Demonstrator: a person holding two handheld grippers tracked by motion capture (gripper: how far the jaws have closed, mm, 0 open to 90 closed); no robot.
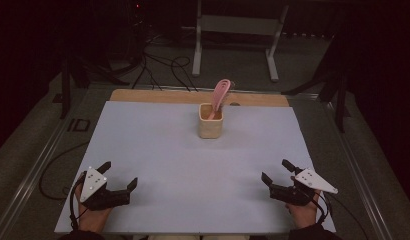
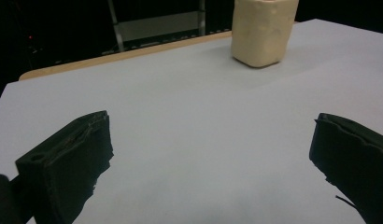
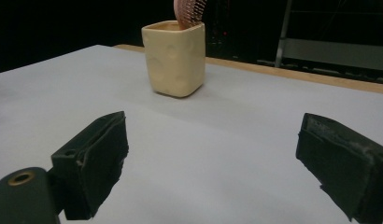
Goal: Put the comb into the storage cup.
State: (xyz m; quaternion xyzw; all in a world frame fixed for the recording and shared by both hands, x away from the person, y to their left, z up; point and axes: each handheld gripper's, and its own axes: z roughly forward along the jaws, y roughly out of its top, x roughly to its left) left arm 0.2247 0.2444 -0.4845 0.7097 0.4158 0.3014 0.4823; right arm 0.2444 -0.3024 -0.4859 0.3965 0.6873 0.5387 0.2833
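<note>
We hold the left hand-held gripper (image 1: 120, 174) at the near left corner of the worktop (image 1: 158, 160), its jaws spread wide apart with nothing between them. Our right hand-held gripper (image 1: 275, 170) sits at the near right corner, jaws likewise parted and empty. Both rest low over the pale sheet, well apart from each other, each angled inward toward the middle.

Farther out, at the far centre of the worktop, stands a cream square cup (image 1: 211, 121), upright. A pink hairbrush (image 1: 221, 93) stands in it, leaning to the right, its head above the rim. In the right gripper view we see what looks like bristles on that head, though the top is cropped. Beyond the sheet a wooden edge (image 1: 143, 95) runs along the far side.
</note>
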